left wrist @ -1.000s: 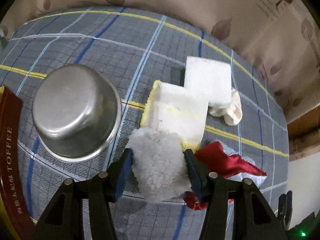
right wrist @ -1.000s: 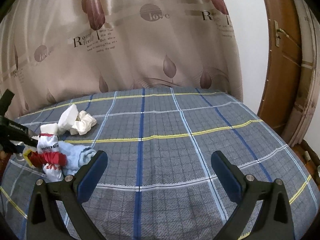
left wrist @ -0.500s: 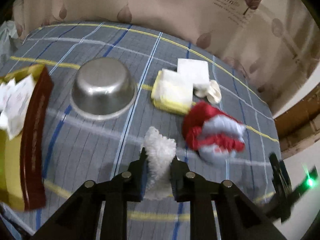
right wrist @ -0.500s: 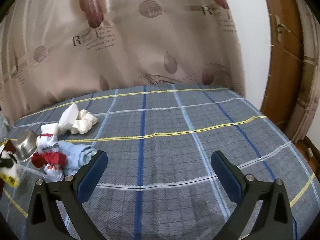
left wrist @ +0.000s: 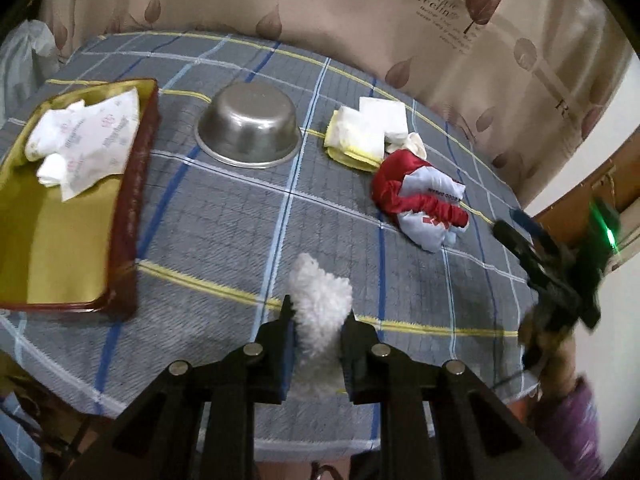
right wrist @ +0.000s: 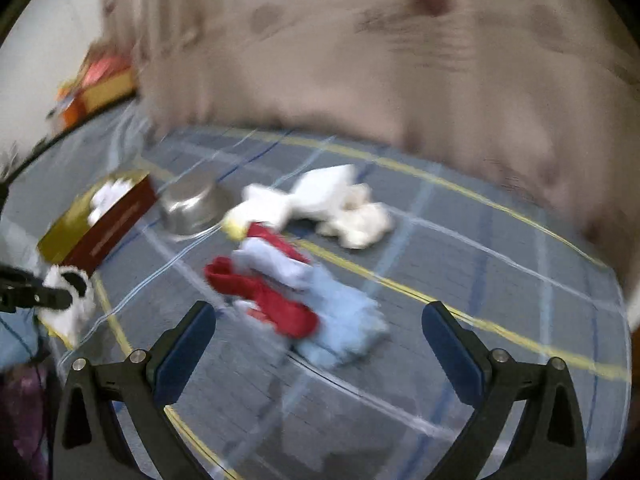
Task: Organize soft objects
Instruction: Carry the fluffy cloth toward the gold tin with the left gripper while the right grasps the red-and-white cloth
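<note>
My left gripper (left wrist: 318, 314) is shut on a white fluffy piece (left wrist: 318, 304), held above the checked blanket (left wrist: 224, 216). To its left lies a dark red box with a gold inside (left wrist: 68, 208) that holds white cloths (left wrist: 86, 136). A red and pale blue cloth bundle (left wrist: 422, 204) lies to the right, with yellow-edged white sponges (left wrist: 366, 132) and a cream scrunchie (left wrist: 412, 145) behind it. My right gripper (right wrist: 320, 334) is open over the blurred bundle (right wrist: 292, 292), nothing between its fingers; the fluffy piece (right wrist: 70, 300) shows at the left edge there.
An upturned steel bowl (left wrist: 248, 126) stands between the box and the sponges. A beige curtain (left wrist: 360, 20) hangs behind the bed. A hand with the right gripper (left wrist: 560, 280) is at the bed's right edge, near a wooden door frame (left wrist: 576, 196).
My left gripper shut on the fluffy piece, lifted it and drew back toward the box. My right gripper swung left and down, so the cloth pile now lies in front of it.
</note>
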